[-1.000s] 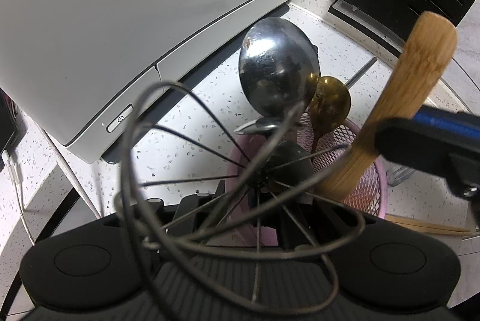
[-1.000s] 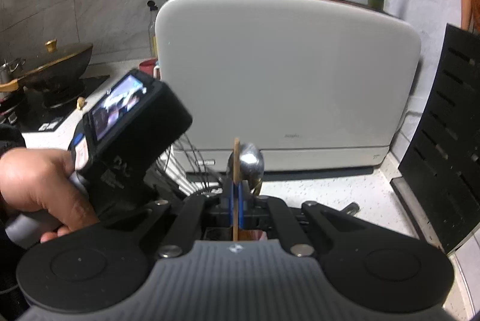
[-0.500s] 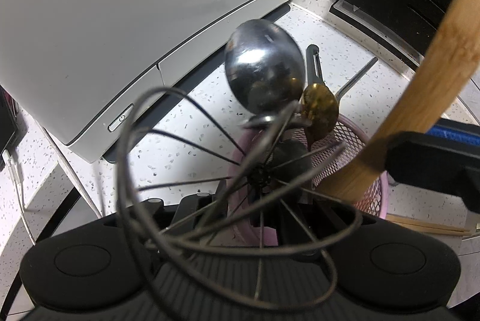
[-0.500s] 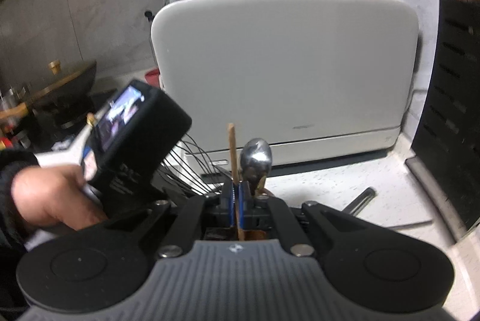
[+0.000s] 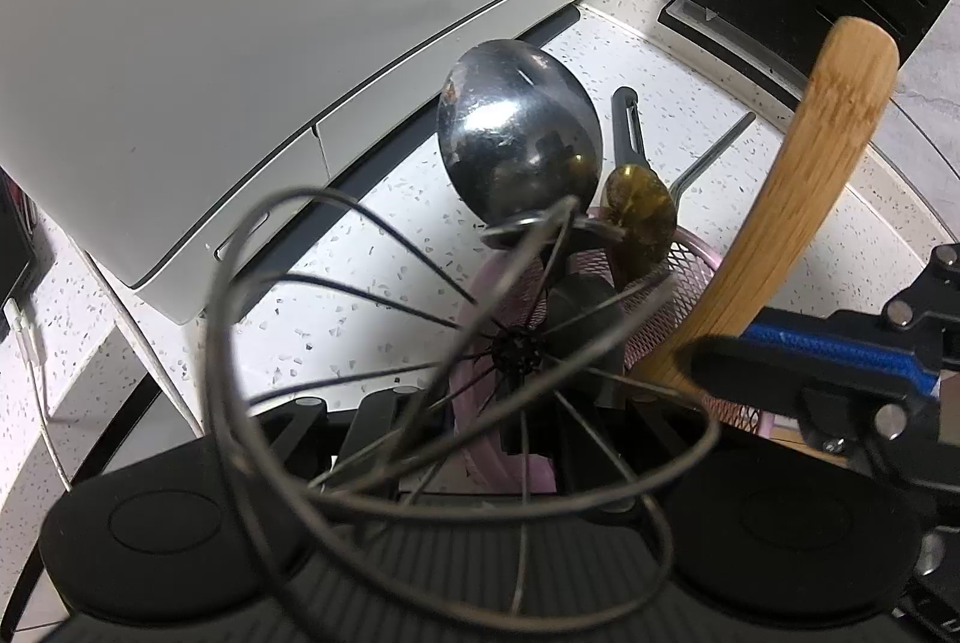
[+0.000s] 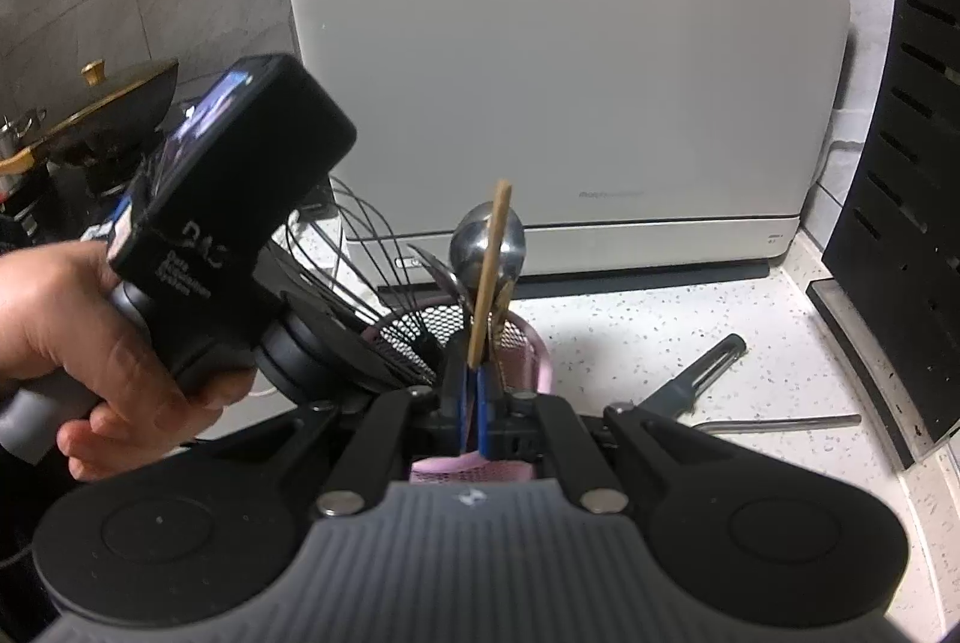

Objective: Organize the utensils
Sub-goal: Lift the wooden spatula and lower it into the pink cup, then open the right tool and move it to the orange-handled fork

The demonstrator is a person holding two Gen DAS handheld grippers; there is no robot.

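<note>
Left gripper (image 5: 516, 439): black two-finger tool, jaws nearly closed, clamped on the handle of a wire balloon whisk (image 5: 420, 343); wire loops fanning up toward the lens, blurring the left wrist view; handle end pointing down into the holder.
Left hand (image 6: 72, 343): wrapped around the grip of the left tool, seen at the left edge of the right wrist view.
Right gripper (image 6: 471, 403): black two-finger tool with blue pads, jaws pressed together on a flat light bamboo spatula (image 6: 489, 271); spatula upright, slightly tilted, broad rounded end on top, lower end inside the holder.
Holder: pink wire-mesh utensil cup (image 5: 690, 271), standing on the white speckled countertop (image 5: 372, 253), just below both tools.
Already in the cup: large steel spoon (image 5: 516, 132), bowl up; small brass-coloured spoon (image 5: 639, 217) just beside it, bowl up.
On the countertop: dark-handled utensil (image 6: 696, 373) lying flat to the right of the cup, with a thin steel rod (image 6: 780, 424) near it; exact type unclear.
Behind: white rounded countertop appliance (image 6: 570, 72) filling the background; black slotted rack (image 6: 912, 163) at the right.
</note>
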